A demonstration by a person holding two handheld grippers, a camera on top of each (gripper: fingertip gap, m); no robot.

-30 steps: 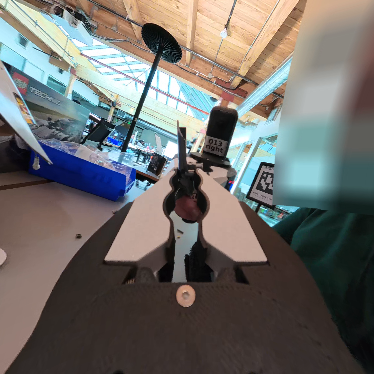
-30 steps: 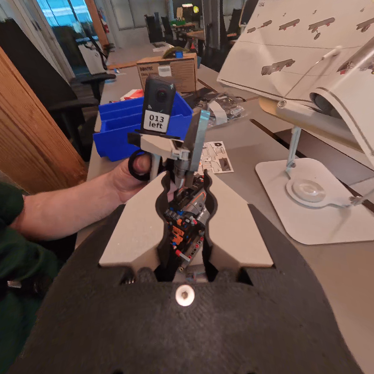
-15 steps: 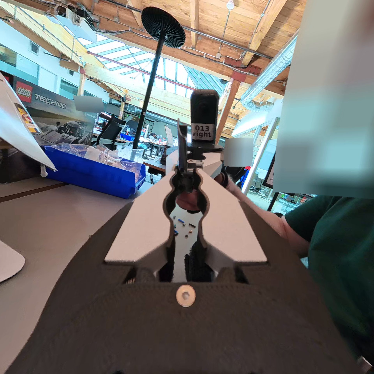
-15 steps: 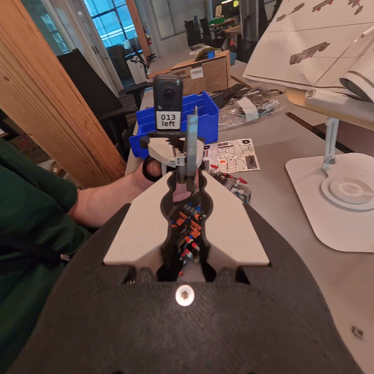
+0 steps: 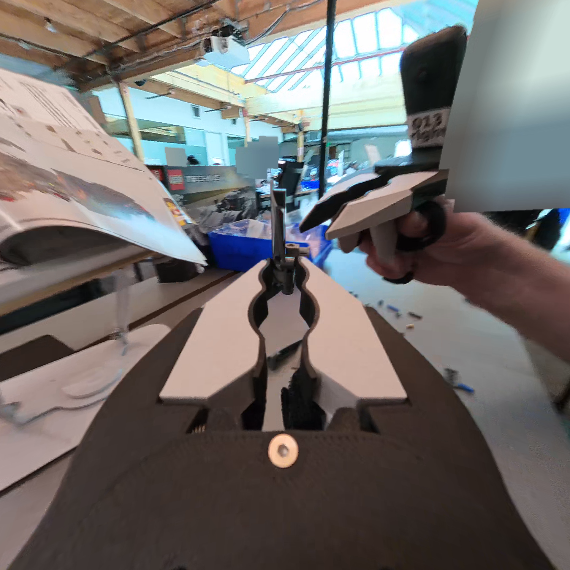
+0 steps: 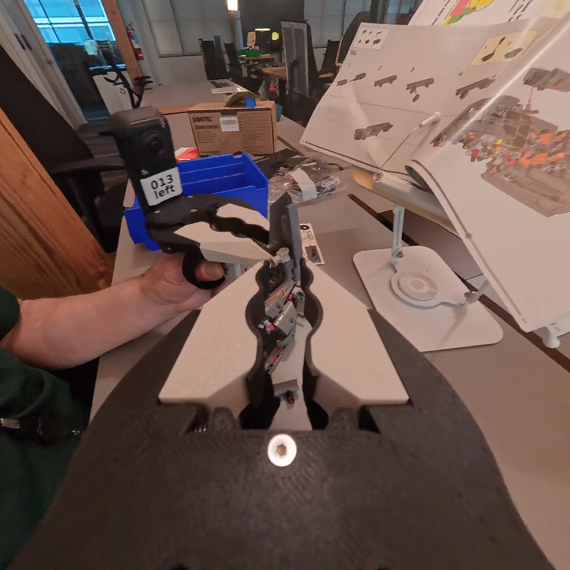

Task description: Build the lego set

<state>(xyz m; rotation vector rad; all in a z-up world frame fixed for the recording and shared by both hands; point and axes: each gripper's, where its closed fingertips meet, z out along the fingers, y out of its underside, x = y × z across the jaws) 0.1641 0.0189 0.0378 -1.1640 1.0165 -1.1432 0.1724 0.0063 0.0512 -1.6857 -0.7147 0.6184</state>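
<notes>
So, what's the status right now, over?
Left gripper jaws shut on grey lego piece. Right gripper tips right beside it, grip unclear. Half-built model on table below; nothing blocking.
</notes>
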